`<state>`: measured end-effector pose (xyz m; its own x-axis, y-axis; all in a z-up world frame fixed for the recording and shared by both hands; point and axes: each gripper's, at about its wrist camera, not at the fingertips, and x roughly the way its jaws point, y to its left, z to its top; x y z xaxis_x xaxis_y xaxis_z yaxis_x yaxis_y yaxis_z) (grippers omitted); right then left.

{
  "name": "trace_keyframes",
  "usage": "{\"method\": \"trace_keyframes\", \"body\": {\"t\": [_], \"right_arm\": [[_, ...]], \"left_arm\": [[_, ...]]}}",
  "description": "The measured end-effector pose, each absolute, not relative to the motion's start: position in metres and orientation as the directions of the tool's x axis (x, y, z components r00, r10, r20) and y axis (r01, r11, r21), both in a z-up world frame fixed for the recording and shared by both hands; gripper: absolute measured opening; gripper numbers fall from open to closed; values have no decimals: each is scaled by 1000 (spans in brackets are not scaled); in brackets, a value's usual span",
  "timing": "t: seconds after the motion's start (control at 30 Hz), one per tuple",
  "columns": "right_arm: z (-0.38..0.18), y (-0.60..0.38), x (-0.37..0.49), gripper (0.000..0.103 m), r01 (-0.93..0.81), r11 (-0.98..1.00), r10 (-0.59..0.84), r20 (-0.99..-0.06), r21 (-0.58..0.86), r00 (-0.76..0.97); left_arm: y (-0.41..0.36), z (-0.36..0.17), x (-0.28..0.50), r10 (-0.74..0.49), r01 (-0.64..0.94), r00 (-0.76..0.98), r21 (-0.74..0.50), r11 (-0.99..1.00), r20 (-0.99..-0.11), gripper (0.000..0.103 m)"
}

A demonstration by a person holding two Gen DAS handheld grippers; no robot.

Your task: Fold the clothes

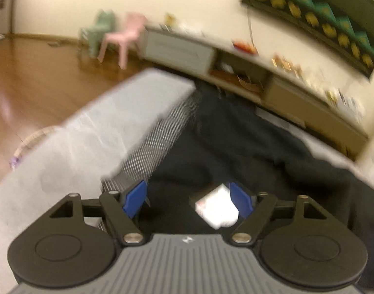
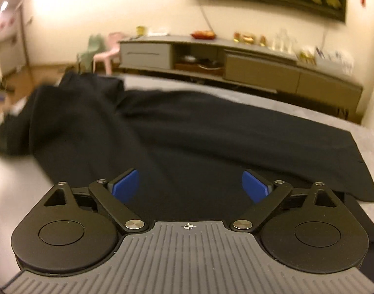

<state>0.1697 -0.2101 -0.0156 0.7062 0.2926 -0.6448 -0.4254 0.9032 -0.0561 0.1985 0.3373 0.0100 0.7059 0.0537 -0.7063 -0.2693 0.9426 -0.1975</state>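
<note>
Here both the left tool point(image 1: 188, 201) and the right tool point(image 2: 190, 186) hover spread-open and empty over the black garment point(image 2: 211, 132) sprawled across the grey bench point(image 1: 64, 147); its bunched folds and white label point(image 1: 217, 208) could invite a one-layer pinch.

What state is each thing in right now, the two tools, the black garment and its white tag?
Left tool: open, holding nothing, white tag beside its right finger.
Right tool: open, holding nothing, above the cloth.
Black garment: spread on the grey surface, unfolded, bunched at the far left.
White tag: exposed, lying on the garment.
</note>
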Motion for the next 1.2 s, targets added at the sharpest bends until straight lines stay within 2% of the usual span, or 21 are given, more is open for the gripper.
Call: {"method": "trace_keyframes", "body": {"t": [0.1, 0.27, 0.43, 0.5, 0.53, 0.57, 0.6, 0.67, 0.7, 0.8, 0.83, 0.87, 0.9, 0.93, 0.97, 1.13, 1.2], "right_arm": [[-31, -202, 169, 90, -433, 897, 266, -680, -85, 684], [-38, -203, 181, 91, -417, 906, 260, -691, -66, 674], [-43, -205, 190, 91, -401, 915, 257, -699, -47, 667], [-41, -209, 188, 91, -397, 917, 261, -696, -38, 669], [-40, -212, 186, 91, -399, 916, 266, -693, -34, 670], [-37, -213, 186, 91, -400, 916, 269, -690, -32, 672], [-35, -214, 185, 91, -403, 915, 273, -688, -31, 672], [-34, -213, 186, 91, -412, 911, 281, -686, -30, 671], [-33, -212, 185, 91, -418, 908, 282, -686, -35, 670], [-30, -212, 182, 91, -428, 902, 280, -685, -51, 672], [-29, -213, 181, 91, -428, 902, 281, -685, -50, 672], [-28, -213, 180, 91, -427, 903, 284, -685, -44, 671], [-28, -213, 180, 91, -426, 904, 287, -685, -37, 669], [-27, -213, 180, 91, -424, 905, 291, -685, -29, 668], [-27, -211, 180, 91, -427, 904, 297, -685, -22, 665], [-32, -201, 175, 91, -472, 881, 312, -700, -41, 643], [-36, -197, 175, 91, -484, 873, 306, -711, -56, 633]], "left_arm": [[312, -1, 210, 31, -177, 691, -127, 976, -722, 77], [288, -19, 244, 105, -192, 675, -36, 981, -730, 76], [283, -38, 263, 115, -232, 629, -45, 972, -769, 76], [282, -38, 263, 90, -215, 630, -61, 975, -771, 68], [282, -38, 263, 76, -204, 631, -70, 976, -772, 48], [282, -35, 262, 60, -188, 643, -81, 979, -764, 34], [281, -31, 260, 44, -171, 658, -92, 981, -752, 27], [282, -22, 255, 11, -155, 683, -130, 979, -730, 1], [284, -17, 252, -9, -150, 695, -157, 976, -719, 0], [289, -9, 240, 2, -160, 721, -163, 974, -693, 2], [291, -7, 238, 18, -168, 727, -151, 974, -687, 11], [293, -8, 240, 21, -166, 727, -146, 975, -686, 30], [295, -12, 246, 19, -158, 721, -138, 978, -693, 41], [296, -18, 252, 20, -159, 712, -133, 978, -702, 61], [296, -24, 258, 23, -162, 702, -129, 978, -712, 65], [291, -44, 293, -7, -122, 662, -117, 986, -750, 67], [286, -46, 302, -15, -111, 664, -118, 987, -747, 73]]}}
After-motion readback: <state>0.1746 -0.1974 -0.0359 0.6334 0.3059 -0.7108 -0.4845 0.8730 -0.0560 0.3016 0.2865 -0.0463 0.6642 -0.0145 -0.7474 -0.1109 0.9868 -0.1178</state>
